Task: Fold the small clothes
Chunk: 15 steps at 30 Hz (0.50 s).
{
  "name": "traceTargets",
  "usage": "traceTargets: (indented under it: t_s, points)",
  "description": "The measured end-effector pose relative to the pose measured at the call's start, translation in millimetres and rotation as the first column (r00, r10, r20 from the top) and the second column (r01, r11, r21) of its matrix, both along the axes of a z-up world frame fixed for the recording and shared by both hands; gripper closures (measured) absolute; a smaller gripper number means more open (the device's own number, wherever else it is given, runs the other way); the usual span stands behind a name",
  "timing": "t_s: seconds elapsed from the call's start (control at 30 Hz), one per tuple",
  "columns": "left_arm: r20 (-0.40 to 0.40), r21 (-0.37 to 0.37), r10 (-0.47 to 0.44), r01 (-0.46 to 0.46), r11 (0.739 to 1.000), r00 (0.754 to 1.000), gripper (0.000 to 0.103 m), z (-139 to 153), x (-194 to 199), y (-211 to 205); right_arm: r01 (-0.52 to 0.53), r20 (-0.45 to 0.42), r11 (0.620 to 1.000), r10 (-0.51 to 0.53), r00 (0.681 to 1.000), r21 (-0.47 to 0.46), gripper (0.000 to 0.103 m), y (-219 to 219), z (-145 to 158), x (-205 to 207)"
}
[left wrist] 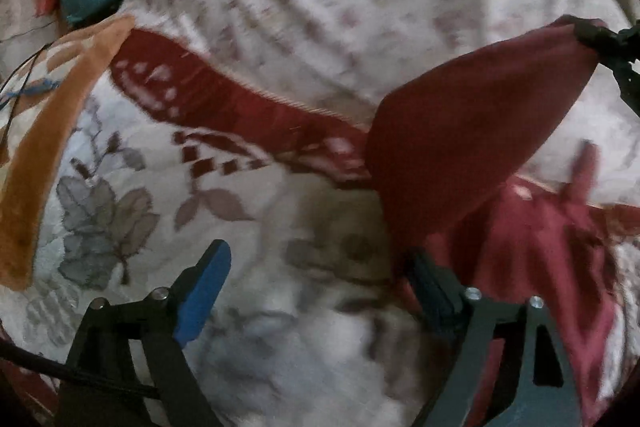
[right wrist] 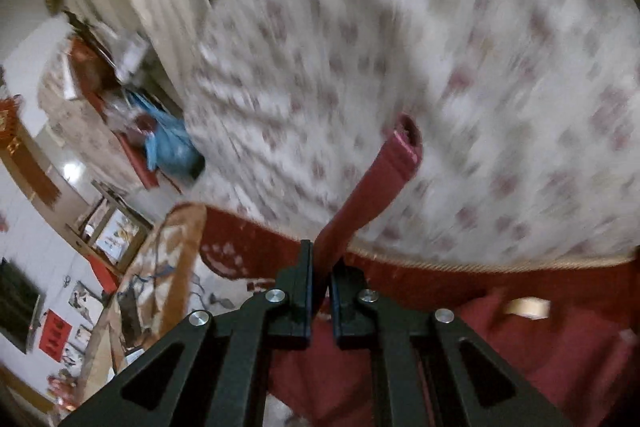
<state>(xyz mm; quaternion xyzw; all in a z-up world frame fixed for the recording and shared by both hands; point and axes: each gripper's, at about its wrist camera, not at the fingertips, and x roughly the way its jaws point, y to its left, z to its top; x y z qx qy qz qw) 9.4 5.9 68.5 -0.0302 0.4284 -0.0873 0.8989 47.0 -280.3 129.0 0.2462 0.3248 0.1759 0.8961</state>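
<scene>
On a bed, the right hand-held gripper (right wrist: 321, 281) is clamped on a strap of a soft, limp maroon garment (left wrist: 460, 131), lifting it; the left hand-held gripper (left wrist: 320, 279) gapes empty near its lower edge, the likely next hold.

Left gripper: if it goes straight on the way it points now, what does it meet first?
Probably the floral blanket, bare between the open jaws of the left gripper; the red garment hangs just to the right. Depth is unclear.

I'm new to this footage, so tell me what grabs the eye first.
The dark red garment stands out, one end lifted off the bed at the right, pinched in the shut right gripper. The left gripper hangs open above the leaf-print blanket in the foreground. Behind lies a floral bedsheet.
</scene>
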Motion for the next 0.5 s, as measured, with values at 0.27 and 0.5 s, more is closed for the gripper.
traceTargets:
  t_s: [0.27,0.5]
  points:
    - [-0.007,0.047,-0.129,0.130,0.990,0.992,0.014,14.0,-37.7,-29.8,0.225,0.028,0.969,-0.223,0.974,-0.105,0.095,-110.6,18.3,-97.3]
    - [-0.063,0.071,-0.133,0.137,0.988,0.989,0.014,-9.5,-39.1,-40.5,0.206,-0.325,0.887,-0.355,0.876,-0.414,0.067,-150.3,-68.0,-113.0]
